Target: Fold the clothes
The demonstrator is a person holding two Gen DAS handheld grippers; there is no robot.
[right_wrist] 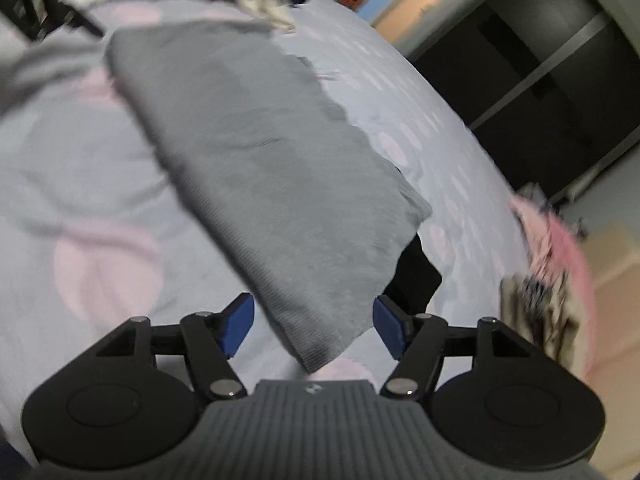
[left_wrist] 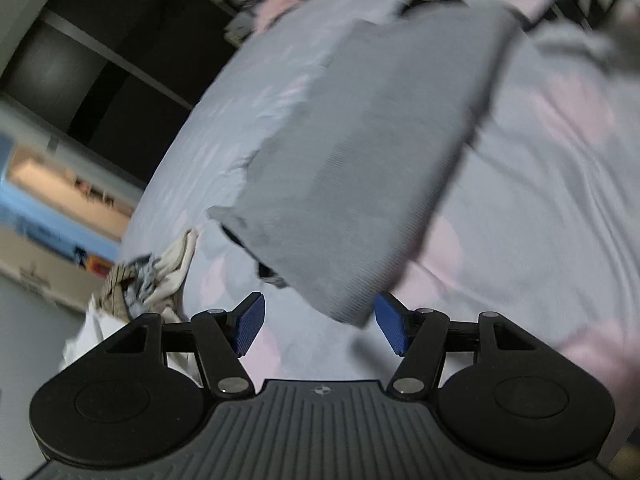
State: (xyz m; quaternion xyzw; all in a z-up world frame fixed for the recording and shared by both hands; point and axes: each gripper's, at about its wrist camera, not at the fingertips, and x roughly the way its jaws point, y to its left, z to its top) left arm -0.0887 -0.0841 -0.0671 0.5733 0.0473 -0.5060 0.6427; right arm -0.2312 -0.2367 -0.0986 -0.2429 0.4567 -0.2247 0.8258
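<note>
Grey folded garment (left_wrist: 360, 152) lies on the bed (left_wrist: 540, 208) ahead of me. My left hand-held gripper (left_wrist: 320, 330) and right hand-held gripper (right_wrist: 314, 328) are both released, empty. Snagging an edge could undo the fold.

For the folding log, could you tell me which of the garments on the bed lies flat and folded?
The grey garment in the middle of the bed sheet; the pink clothes and the beige striped clothes sit crumpled at the edges.

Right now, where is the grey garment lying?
The grey garment lies folded on the bed sheet, filling the middle of both wrist views. Its near corners reach between each gripper's open blue pads, untouched.
</note>
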